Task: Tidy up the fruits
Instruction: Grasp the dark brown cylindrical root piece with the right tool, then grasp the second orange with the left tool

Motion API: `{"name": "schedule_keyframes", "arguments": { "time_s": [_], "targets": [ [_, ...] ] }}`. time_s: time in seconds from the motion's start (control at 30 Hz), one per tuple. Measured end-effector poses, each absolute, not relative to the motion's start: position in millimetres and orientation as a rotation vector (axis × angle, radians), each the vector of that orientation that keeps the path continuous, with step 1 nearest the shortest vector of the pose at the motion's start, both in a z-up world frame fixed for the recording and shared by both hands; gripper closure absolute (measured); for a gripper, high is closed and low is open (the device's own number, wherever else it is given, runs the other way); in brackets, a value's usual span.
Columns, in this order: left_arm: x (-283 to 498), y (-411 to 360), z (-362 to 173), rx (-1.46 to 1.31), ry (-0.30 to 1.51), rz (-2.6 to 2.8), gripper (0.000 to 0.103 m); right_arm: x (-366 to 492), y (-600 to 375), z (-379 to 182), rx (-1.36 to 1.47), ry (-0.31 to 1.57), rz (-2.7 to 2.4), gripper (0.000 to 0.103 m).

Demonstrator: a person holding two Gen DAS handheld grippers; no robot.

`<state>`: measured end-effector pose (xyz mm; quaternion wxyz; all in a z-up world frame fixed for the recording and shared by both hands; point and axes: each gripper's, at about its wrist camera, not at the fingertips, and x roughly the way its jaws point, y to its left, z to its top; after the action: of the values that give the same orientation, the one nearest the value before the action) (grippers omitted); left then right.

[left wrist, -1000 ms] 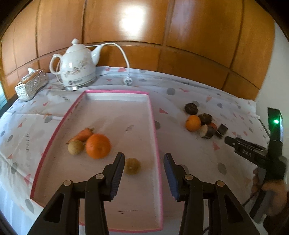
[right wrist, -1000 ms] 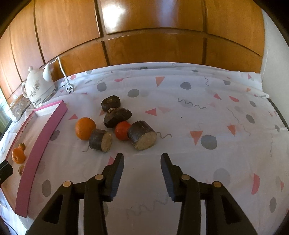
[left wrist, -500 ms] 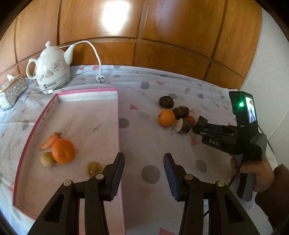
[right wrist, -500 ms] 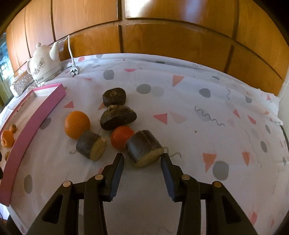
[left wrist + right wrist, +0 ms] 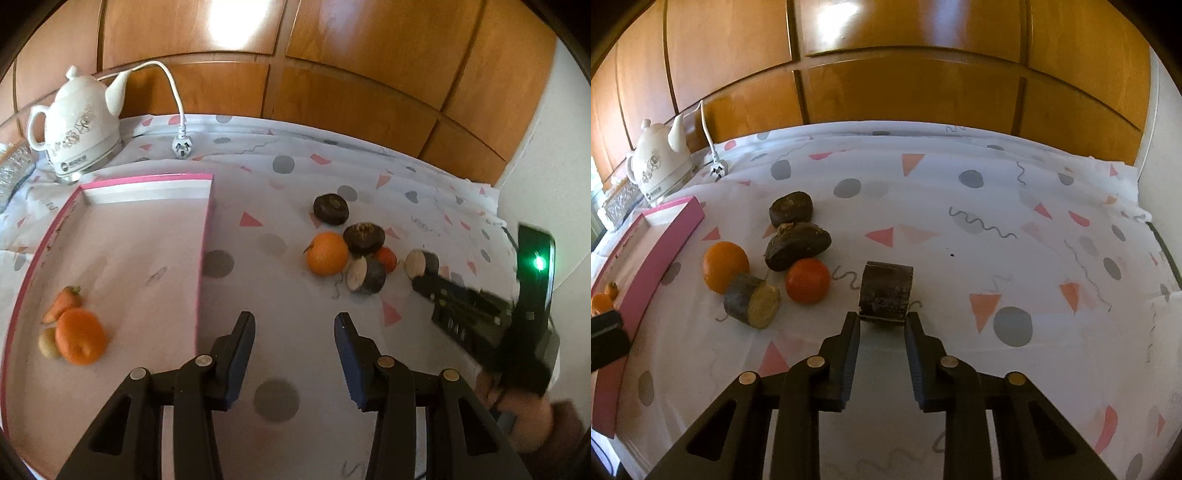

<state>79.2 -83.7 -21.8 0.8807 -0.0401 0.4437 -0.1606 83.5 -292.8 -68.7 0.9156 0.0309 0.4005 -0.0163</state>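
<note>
My right gripper (image 5: 881,320) is shut on a dark cut root chunk (image 5: 885,291), holding its near end between the fingertips. To its left on the cloth lie a small tangerine (image 5: 808,280), another cut chunk (image 5: 752,300), an orange (image 5: 725,266) and two dark round roots (image 5: 797,245) (image 5: 791,208). My left gripper (image 5: 295,325) is open and empty over the cloth just right of the pink tray (image 5: 205,243). The tray holds an orange (image 5: 80,341), a carrot (image 5: 62,303) and a small brown fruit (image 5: 48,343).
A white kettle (image 5: 79,127) with its cord and plug (image 5: 181,147) stands behind the tray. A clear box (image 5: 618,201) sits at far left. Wooden panels back the table. The right gripper and hand show in the left view (image 5: 480,310).
My right gripper moved forward and closed on the cut root chunk, which turned end-on. My left gripper swung right, away from over the tray to the cloth beside it.
</note>
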Motion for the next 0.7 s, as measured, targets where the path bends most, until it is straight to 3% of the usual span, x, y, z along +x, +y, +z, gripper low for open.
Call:
{"name": "schedule_keyframes", "arguments": {
  "time_s": [0.47, 0.67, 0.7],
  "targets": [
    [149, -125, -29, -0.121, 0.961, -0.340, 0.053, 81, -311, -73, 0.172, 0.818, -0.027, 0.077],
    [163, -136, -52, -0.116, 1.011, -0.338, 0.055, 81, -313, -72, 0.183, 0.814, -0.031, 0.076],
    [164, -135, -54, -0.133, 1.015, -0.350, 0.060, 81, -313, -72, 0.182, 0.815, -0.031, 0.074]
  ]
}}
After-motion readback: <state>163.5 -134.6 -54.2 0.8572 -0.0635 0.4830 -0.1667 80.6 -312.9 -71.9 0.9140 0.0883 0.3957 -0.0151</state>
